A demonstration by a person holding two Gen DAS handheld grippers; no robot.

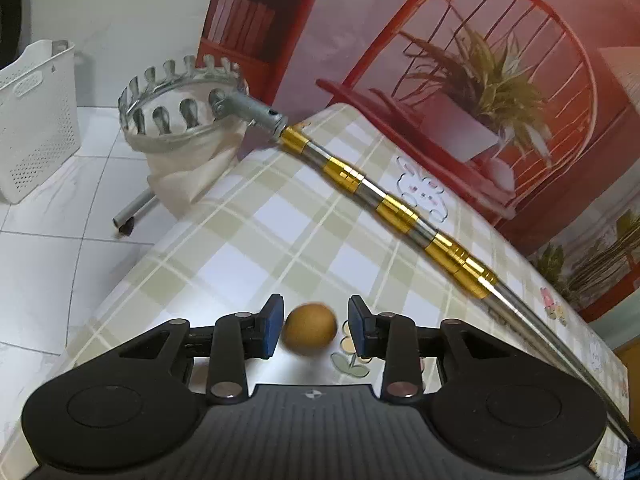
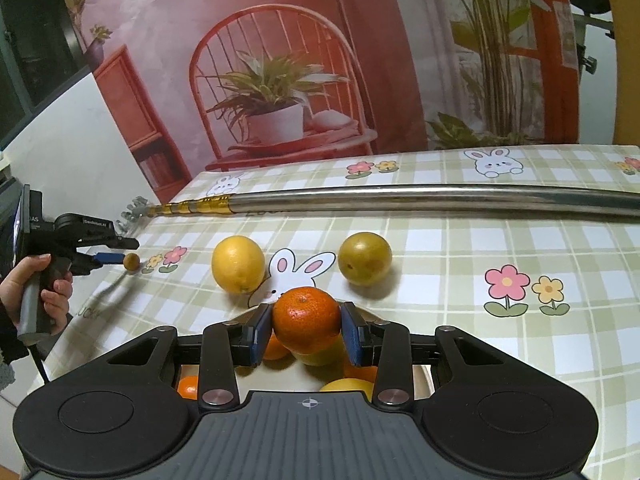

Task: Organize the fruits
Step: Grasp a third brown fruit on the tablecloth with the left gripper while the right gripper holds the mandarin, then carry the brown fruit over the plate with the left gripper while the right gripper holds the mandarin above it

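Checked bunny tablecloth point(image 2: 460, 248) before a red-chair backdrop point(image 2: 280, 80); left gripper point(image 1: 315, 330) jaws apart around a small brown fruit point(image 1: 310, 329), right gripper point(image 2: 306, 330) jaws tight on a tangerine point(image 2: 306, 318).

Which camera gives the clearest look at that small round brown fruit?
The left wrist view: the small round brown fruit sits close between the open jaws, slightly blurred. The right wrist view shows it tiny, far left.

Ahead of our right jaws, a lemon point(image 2: 237, 264) and green fruit point(image 2: 364, 258) flank open worktop point(image 2: 460, 264); the picker pole point(image 2: 420, 196) bars beyond.
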